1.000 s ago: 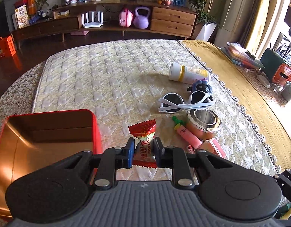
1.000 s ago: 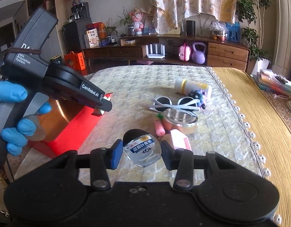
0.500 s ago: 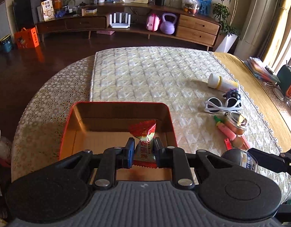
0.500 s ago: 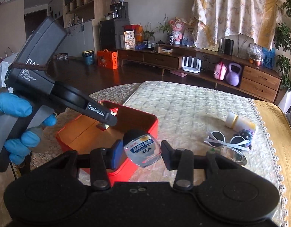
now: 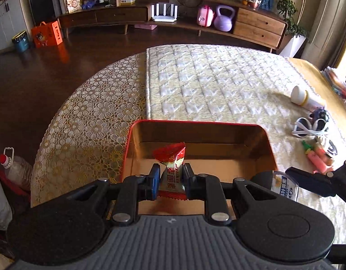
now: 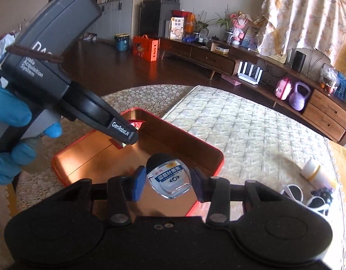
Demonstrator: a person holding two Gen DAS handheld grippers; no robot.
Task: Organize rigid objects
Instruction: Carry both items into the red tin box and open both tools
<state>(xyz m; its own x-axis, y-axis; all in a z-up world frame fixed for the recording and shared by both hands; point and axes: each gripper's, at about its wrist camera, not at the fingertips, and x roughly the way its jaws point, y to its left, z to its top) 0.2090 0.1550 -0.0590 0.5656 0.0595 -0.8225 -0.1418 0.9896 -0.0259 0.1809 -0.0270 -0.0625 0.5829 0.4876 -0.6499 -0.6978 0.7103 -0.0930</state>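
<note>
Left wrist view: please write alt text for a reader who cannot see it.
The left gripper holds a red foil snack packet above an open red metal tin with a gold inside. Beside it on the right, the right gripper holds a small clear bottle.

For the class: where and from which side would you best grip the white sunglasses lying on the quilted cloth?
Grip the white sunglasses at the narrow bridge between the lenses, coming down from above. They lie flat, the lenses look too broad to span, and the dark toy crowds their far side.
</note>
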